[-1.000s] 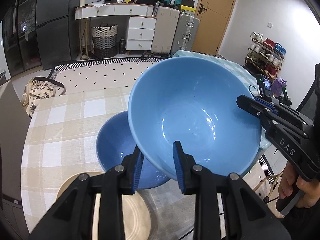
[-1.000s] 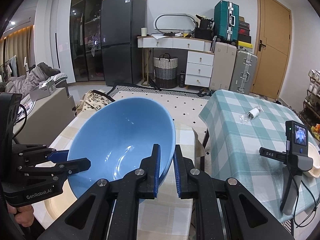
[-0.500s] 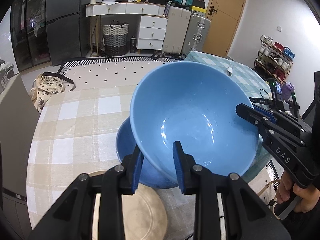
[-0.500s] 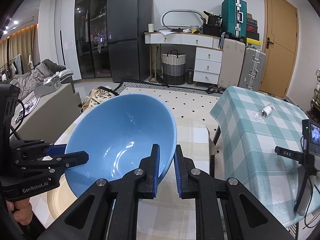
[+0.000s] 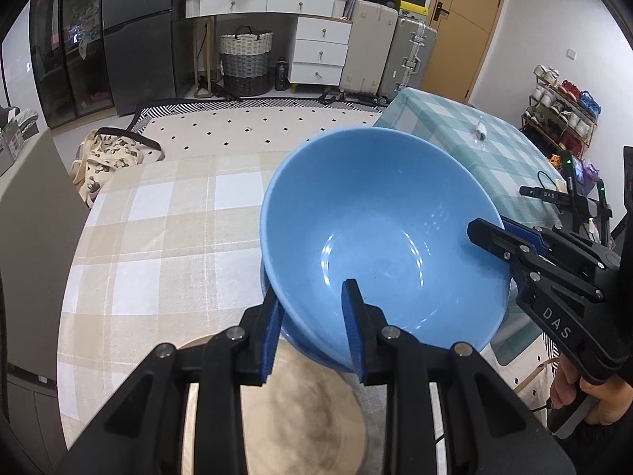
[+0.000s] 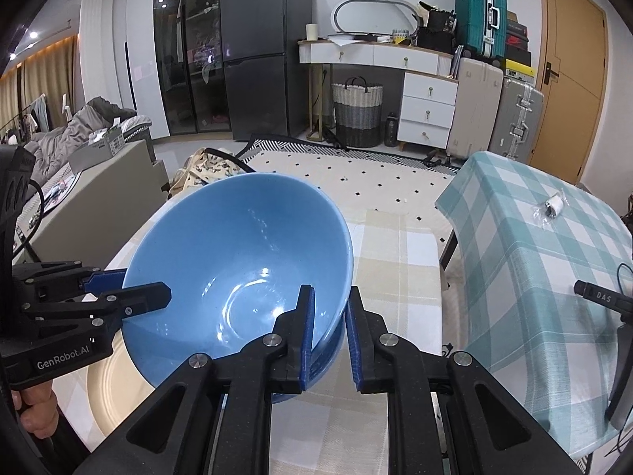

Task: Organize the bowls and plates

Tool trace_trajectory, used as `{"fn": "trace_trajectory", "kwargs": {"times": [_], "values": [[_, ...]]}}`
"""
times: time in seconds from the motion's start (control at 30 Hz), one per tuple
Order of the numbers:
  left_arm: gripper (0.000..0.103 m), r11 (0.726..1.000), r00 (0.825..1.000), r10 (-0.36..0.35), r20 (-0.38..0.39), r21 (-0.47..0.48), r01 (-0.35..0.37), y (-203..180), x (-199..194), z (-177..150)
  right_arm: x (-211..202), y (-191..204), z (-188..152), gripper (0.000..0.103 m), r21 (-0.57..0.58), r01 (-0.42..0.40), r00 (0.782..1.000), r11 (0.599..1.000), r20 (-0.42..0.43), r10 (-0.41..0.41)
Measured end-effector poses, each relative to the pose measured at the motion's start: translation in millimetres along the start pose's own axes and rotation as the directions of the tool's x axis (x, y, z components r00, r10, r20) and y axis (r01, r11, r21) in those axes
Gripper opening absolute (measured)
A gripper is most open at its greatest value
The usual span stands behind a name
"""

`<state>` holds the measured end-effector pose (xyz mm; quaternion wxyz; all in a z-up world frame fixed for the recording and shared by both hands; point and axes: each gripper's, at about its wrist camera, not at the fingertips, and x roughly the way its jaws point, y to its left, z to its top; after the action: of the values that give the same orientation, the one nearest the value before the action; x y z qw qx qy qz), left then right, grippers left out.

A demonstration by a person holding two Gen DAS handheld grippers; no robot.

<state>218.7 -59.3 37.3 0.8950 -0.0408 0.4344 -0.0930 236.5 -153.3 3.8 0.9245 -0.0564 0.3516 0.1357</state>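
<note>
A beige checked tabletop point(image 5: 166, 237) is carrying the dishes, and beside it, at 2 o'clock in the left view, a second table with a teal checked cloth point(image 5: 486, 158) is standing. Behind them a patterned rug point(image 6: 356, 174) is lying on the floor, with a dark fridge point(image 6: 261, 51), a white dresser point(image 6: 423, 99), a basket point(image 6: 358, 114), suitcases point(image 6: 480, 12) and a wooden door point(image 6: 573, 71) along the far wall.

The top bowl point(image 5: 379, 233) is being held tilted over a second blue bowl point(image 5: 312, 350), whose rim is showing just under it. The left gripper point(image 5: 312, 328) is clamping the top bowl's rim at 6 o'clock, and the right gripper point(image 6: 328, 332) is clamping the opposite rim, with one finger inside and one outside.

Only the left view is showing the shoe rack point(image 5: 561, 107) at 3 o'clock and the cream plate point(image 5: 300, 415) near the bowls, blurred. Only the right view is showing the sofa point(image 6: 79, 134) at 9 o'clock.
</note>
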Motion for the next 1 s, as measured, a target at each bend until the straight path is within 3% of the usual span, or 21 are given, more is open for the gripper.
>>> {"fn": "trace_trajectory", "kwargs": {"times": [0.5, 1.0], "values": [[0.027, 0.996, 0.995, 0.082, -0.055, 0.041, -0.079, 1.4, 29.8, -9.6, 45.4, 7.5, -16.5, 0.016, -0.029, 0.018, 0.994, 0.999, -0.112, -0.021], [0.03, 0.979, 0.985, 0.162, -0.057, 0.131, -0.153, -10.9, 44.0, -15.1, 64.6, 13.9, -27.3, 0.021, -0.113, 0.092, 0.981, 0.989, -0.158, -0.109]]}}
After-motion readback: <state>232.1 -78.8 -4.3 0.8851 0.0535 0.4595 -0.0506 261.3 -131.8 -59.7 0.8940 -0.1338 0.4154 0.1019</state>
